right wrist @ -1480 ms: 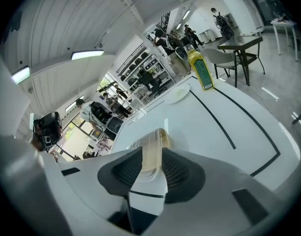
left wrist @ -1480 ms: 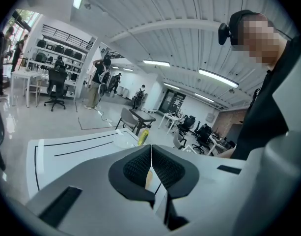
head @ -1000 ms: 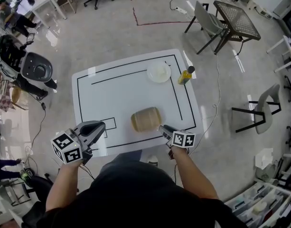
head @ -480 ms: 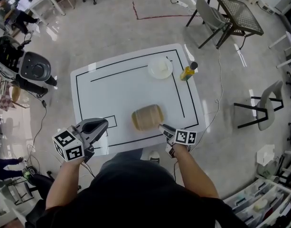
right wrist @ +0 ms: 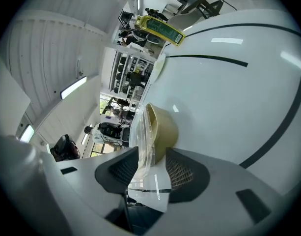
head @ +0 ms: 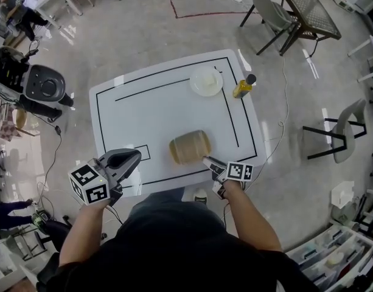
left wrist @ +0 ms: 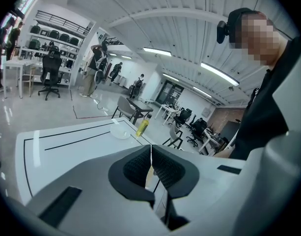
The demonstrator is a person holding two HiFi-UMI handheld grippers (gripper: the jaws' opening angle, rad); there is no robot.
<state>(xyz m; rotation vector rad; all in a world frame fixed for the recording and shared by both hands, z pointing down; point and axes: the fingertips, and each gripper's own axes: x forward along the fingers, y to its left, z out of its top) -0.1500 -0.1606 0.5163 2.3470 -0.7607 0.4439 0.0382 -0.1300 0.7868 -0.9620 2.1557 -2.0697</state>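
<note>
Now | right tongs (right wrist: 152, 157) clamp tan tub (right wrist: 166, 128) | left tongs (left wrist: 151, 154) closed

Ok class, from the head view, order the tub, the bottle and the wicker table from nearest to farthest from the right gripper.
1. Tub, in the right gripper's jaws, near side of the white table.
2. Bottle, at that table's far right edge.
3. Wicker table, on the floor beyond, upper right.

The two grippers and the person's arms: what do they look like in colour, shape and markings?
The left gripper and the right gripper have light grey bodies that narrow toward the jaws. Their pads are dark and finely textured. Each carries a white cube with black square markers. The person wears a black short-sleeved top.
</note>
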